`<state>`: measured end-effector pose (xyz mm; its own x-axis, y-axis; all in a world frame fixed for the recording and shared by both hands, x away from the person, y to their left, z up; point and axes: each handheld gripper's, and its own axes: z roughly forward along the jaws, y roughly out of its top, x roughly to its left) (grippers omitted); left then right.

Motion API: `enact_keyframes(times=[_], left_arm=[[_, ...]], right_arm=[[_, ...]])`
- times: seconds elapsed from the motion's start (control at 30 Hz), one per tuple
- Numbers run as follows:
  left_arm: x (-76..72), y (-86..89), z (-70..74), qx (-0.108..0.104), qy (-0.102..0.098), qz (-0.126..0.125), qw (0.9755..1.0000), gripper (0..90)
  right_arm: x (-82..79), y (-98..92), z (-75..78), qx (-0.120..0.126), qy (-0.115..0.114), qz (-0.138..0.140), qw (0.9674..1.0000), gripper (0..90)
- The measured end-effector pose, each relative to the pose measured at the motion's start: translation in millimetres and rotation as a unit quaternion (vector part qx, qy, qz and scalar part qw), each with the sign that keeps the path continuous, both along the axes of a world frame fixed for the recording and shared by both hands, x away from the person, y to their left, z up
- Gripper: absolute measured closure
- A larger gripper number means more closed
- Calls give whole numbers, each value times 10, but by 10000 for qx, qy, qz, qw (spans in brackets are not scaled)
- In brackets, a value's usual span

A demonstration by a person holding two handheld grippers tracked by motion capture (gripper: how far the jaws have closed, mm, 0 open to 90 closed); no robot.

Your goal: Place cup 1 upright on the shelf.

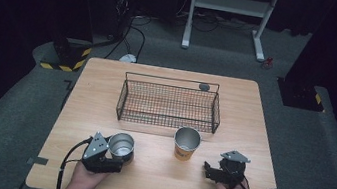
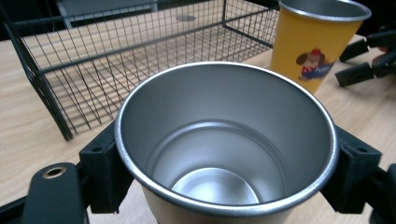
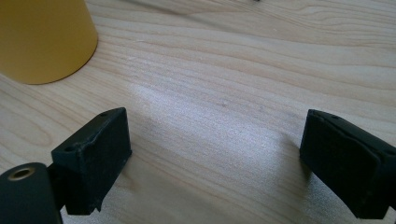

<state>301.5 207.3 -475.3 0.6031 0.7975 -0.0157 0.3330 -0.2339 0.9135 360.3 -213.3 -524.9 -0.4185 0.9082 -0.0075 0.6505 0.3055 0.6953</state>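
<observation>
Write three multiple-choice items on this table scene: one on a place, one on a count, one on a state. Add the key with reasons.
1. Where does the yellow cup stand?
A. inside the wire basket
B. on the table, just in front of the wire basket
C. between the left gripper's fingers

2. How many cups are on the table?
A. one
B. two
C. three

3. What is the state of the right gripper?
A. open, holding nothing
B. shut on the yellow cup
C. shut on the basket rim

Key: 1 B, it stands on bare wood near the basket's front wall. 2 B, the yellow cup and the silver cup. 3 A, its fingers stand apart over bare wood.
</observation>
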Motion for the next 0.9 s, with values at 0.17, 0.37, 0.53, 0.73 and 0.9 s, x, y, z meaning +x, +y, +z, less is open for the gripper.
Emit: enact_keyframes(times=[0.17, 0.37, 0.53, 0.73, 0.9], left_arm=[[54, 15, 82, -10, -65, 58, 10000, 188], [99, 19, 110, -52, -72, 102, 9999, 188], [138, 27, 117, -88, -63, 156, 9998, 188], [187, 60, 144, -204, -36, 272, 9994, 188], [223, 73, 179, -212, -53, 336, 9992, 188]], right_arm=[[0, 0, 0, 0, 0, 0, 10000, 83], [0, 0, 0, -3, -4, 3, 10000, 83], [0, 0, 0, 0, 0, -1, 10000, 83], [4, -3, 0, -11, -9, 20, 10000, 82], [-3, -4, 0, 0, 1, 7, 10000, 82]])
